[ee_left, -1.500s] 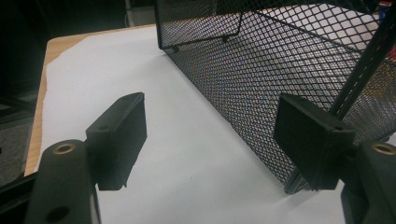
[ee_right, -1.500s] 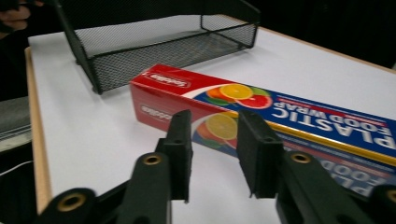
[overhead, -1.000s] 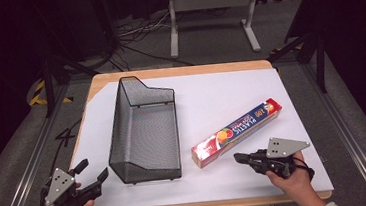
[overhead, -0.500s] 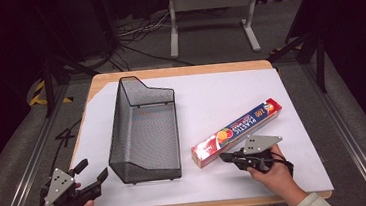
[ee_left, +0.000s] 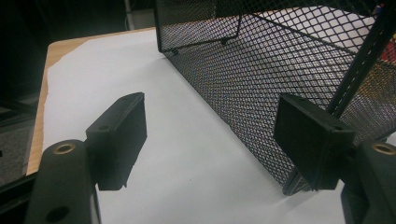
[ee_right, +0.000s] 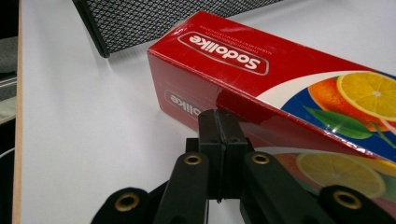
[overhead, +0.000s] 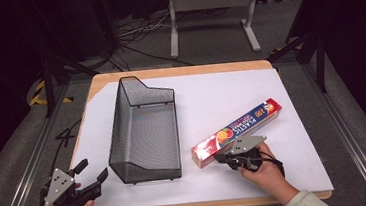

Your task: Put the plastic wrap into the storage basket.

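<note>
**Right tool closed at the plastic-wrap box; left tool spread beside the basket**

Nearest me, at about 7 o'clock on the table, my left gripper (overhead: 90,184) sits at the front edge with its jaws spread wide and nothing between them. In the left gripper view its right pad (ee_left: 308,135) stands just beside the near corner of the mesh basket (overhead: 144,136); I cannot tell whether they touch.

At about 5 o'clock, my right gripper (overhead: 221,156) has its jaws pressed together, pinching nothing. In the right gripper view the closed tips (ee_right: 219,128) point at the long side of the plastic-wrap box (ee_right: 280,84), near its red end; contact cannot be confirmed.

The box (overhead: 236,132) lies flat on the white sheet (overhead: 210,95), running from centre toward 2 o'clock, apart from the basket. The basket stands upright, stretching toward 11 o'clock.
</note>
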### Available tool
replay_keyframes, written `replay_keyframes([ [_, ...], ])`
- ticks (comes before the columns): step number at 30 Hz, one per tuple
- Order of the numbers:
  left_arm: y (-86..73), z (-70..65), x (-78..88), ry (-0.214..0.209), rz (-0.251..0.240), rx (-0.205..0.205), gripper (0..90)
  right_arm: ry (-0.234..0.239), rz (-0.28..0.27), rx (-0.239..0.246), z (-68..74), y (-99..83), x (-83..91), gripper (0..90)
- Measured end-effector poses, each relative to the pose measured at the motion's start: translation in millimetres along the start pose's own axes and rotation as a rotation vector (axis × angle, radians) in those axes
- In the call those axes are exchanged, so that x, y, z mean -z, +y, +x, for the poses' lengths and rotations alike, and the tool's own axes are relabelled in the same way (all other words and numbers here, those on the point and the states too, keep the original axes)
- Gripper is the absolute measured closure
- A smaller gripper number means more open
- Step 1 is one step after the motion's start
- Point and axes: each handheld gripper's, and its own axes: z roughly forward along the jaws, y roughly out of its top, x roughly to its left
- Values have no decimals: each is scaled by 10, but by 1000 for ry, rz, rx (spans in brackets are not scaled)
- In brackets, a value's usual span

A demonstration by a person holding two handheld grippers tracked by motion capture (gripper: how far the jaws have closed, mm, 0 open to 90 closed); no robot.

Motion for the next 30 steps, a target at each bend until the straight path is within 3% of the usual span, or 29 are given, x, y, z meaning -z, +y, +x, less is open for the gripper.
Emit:
replay_keyframes([
  [10,2,-3,2,1,-3,-2,264,-5,45,-27,-73,48,-83,900],
  [30,-4,10,8,3,-5,8,264,-112,57,-83,-333,257,-391,900],
])
